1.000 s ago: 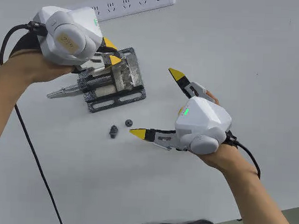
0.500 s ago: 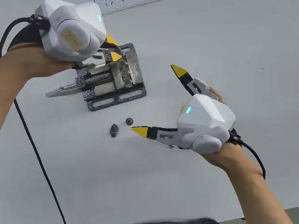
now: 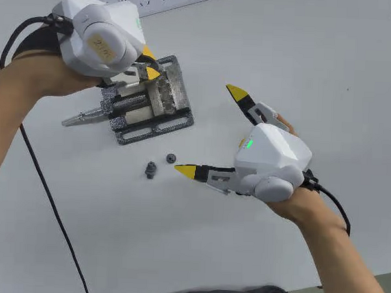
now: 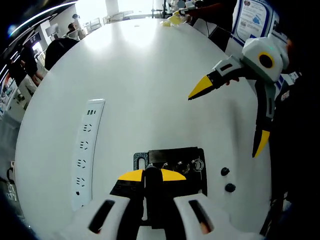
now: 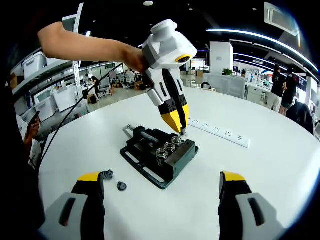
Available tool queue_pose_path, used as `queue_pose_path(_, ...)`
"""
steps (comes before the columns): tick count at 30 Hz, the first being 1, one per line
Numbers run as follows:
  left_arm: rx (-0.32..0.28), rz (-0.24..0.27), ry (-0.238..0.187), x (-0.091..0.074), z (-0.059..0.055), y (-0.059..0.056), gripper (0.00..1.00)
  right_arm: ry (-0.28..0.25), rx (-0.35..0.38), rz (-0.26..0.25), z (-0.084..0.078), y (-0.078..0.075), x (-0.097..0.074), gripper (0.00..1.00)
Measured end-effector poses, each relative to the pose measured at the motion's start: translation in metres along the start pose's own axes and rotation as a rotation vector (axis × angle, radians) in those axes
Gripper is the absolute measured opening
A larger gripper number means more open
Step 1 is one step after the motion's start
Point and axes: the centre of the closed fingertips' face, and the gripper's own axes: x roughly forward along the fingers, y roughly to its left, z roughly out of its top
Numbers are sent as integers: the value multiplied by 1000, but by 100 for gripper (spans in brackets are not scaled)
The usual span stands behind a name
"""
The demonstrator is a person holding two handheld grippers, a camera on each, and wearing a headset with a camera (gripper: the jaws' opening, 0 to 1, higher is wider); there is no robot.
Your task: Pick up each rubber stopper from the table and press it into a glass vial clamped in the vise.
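A round white table (image 5: 280,165) in an open office carries a vise (image 3: 148,105), stoppers (image 3: 150,170) and a power strip (image 4: 86,150); left gripper (image 3: 149,63) pinched narrow, right gripper (image 3: 210,131) wide.

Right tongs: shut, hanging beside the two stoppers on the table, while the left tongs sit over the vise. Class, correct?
No: the right tongs are wide open, not shut, as the head view shows; the two stoppers, left tongs and vise are as stated.
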Motion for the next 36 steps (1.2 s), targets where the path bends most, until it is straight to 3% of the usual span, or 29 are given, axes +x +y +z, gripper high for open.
queue_pose_path(23,127,-72,172,6,3,0,6,-4,-1,-8,0,-3,-3,96)
queue_pose_path(36,173,-90,120,5,6,-1,7,1,-3,-7,0,-3,-3,95)
